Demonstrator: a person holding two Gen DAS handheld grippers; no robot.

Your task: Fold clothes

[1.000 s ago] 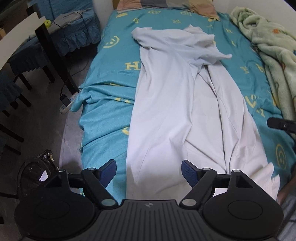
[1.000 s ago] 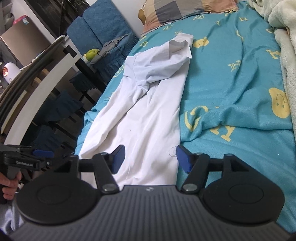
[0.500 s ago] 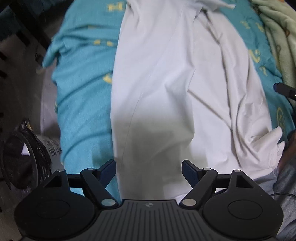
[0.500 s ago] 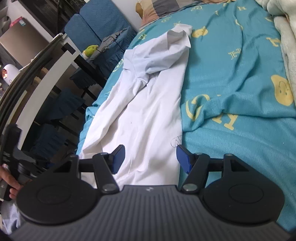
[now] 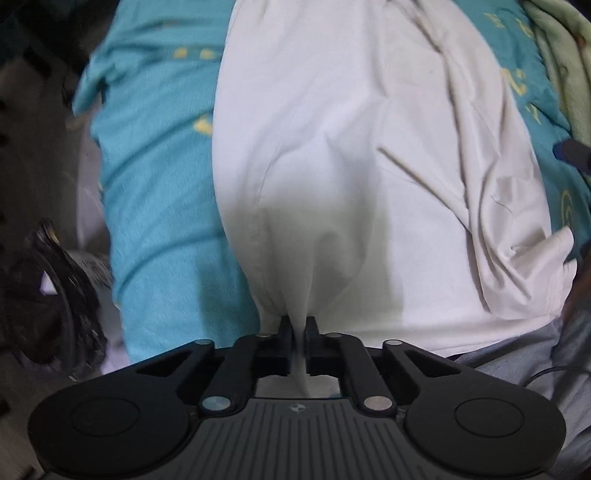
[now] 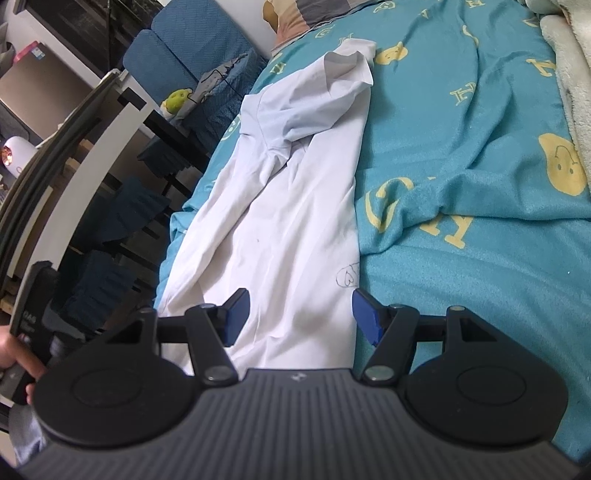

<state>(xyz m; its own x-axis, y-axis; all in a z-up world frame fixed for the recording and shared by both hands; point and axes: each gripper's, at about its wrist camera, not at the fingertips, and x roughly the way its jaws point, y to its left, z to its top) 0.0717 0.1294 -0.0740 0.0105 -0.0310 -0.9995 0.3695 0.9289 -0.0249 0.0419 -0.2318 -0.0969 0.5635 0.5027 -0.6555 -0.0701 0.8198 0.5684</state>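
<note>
The white shirt (image 5: 351, 155) lies stretched lengthwise on the bed's teal sheet (image 5: 155, 192), its hem at the near edge of the bed and its folded sleeve toward the pillow (image 6: 295, 14) end. The left hand-held gripper (image 5: 298, 330) has just closed its jaws — they now pinch a ridge of the shirt's hem between them. The right hand-held gripper (image 6: 298, 314) hangs over the hem's other corner with jaws wide — nothing gripped.
</note>
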